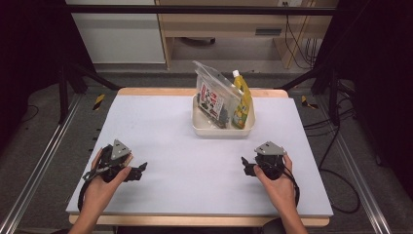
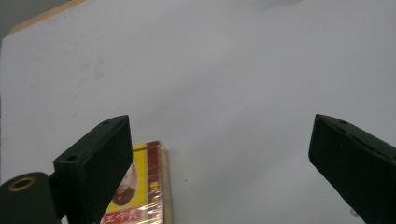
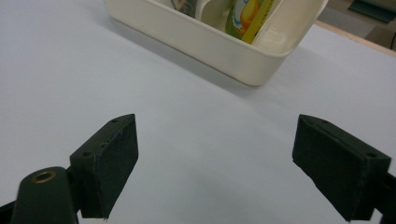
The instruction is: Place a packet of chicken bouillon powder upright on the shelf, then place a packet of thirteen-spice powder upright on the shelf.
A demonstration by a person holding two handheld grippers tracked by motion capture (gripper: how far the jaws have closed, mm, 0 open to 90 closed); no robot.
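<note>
My left gripper [image 1: 140, 170] rests low at the table's left front, held in a hand, jaws wide open with nothing between them. In the left gripper view a small yellow and red box [image 2: 145, 185] in clear wrap lies flat on the mat, just beside the left jaw of this gripper [image 2: 219, 137]. My right gripper [image 1: 245, 166] sits at the right front, also open and empty [image 3: 217, 137]. A cream tub [image 1: 221, 132] stands at the back centre. It holds a clear bag with a red and white label [image 1: 213, 96] and a yellow-green spouted pouch [image 1: 242, 100].
A pale grey mat [image 1: 195, 161] covers the wooden table. In the right gripper view the tub's wall [image 3: 205, 46] lies ahead with the pouch [image 3: 245, 14] inside it. Black frame posts and cables stand beyond the table's sides.
</note>
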